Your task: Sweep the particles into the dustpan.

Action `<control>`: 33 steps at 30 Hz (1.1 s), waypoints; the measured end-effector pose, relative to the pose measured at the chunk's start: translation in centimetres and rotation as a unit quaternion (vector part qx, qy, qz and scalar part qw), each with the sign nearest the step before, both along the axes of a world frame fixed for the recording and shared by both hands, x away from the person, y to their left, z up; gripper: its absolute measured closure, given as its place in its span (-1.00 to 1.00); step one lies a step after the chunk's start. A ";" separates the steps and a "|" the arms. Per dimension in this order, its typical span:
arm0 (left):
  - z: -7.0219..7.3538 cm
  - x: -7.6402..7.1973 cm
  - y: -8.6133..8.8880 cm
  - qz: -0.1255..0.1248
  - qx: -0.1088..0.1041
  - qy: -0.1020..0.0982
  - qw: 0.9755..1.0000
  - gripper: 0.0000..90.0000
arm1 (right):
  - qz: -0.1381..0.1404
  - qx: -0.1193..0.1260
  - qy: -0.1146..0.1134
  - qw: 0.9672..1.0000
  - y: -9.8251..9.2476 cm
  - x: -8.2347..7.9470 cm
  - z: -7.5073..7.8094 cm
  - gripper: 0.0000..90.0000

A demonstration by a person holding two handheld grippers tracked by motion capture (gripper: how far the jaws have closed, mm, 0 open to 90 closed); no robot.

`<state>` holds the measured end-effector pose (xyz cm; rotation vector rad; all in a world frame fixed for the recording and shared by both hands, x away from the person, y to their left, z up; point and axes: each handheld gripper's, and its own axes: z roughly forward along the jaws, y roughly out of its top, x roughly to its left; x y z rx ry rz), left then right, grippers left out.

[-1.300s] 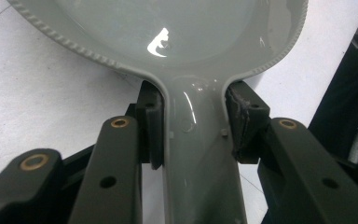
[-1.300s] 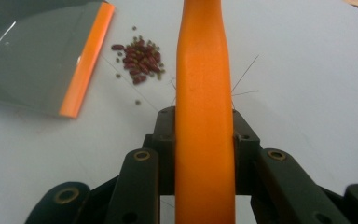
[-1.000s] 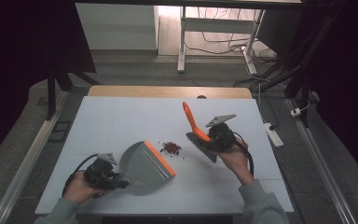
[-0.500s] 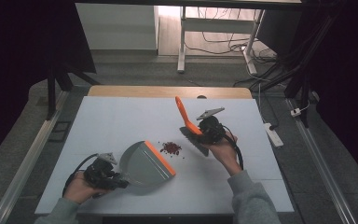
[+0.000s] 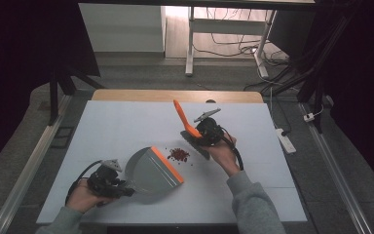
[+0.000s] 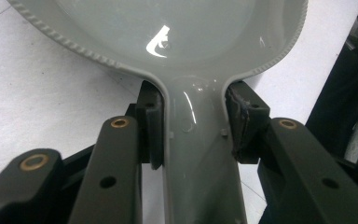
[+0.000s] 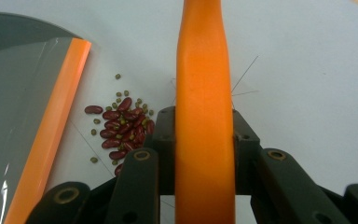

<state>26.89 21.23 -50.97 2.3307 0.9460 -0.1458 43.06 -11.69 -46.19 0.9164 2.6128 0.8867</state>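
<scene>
A grey dustpan (image 5: 148, 169) with an orange lip (image 5: 167, 165) lies on the white table, and my left gripper (image 5: 121, 186) is shut on its grey handle (image 6: 200, 154). A small heap of red beans (image 5: 178, 154) with a few green ones lies just beyond the lip; the heap (image 7: 123, 130) lies left of my jaws in the right gripper view. My right gripper (image 5: 200, 135) is shut on the orange handle (image 7: 204, 116) of a brush, whose handle (image 5: 180, 116) points up and away while its dark head (image 5: 197, 145) sits beside the beans on their right.
The white table top (image 5: 126, 126) has a wooden strip (image 5: 175, 96) along its far edge. Beyond it stand a white desk frame (image 5: 191, 44) and cables on the floor. A power strip (image 5: 286, 141) lies off the table's right side.
My right hand has carried the brush leftward and slightly down, closer to the beans. The left hand and the dustpan have stayed put.
</scene>
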 end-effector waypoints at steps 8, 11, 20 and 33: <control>-0.1 0.1 0.0 0.002 0.001 0.000 1.000 0.36 | 0.010 -0.015 0.008 1.000 1.6 0.5 -0.8 0.58; -0.1 0.1 0.0 0.004 0.003 0.002 1.000 0.36 | 0.011 -0.016 0.007 1.000 1.9 0.6 -0.8 0.58; -0.2 0.2 -0.2 0.008 0.007 0.007 1.000 0.36 | 0.011 -0.027 0.009 1.000 2.3 0.7 -0.9 0.57; -0.3 0.3 -0.3 0.009 0.008 0.011 1.000 0.37 | 0.024 -0.040 0.020 0.999 3.7 0.6 -1.4 0.58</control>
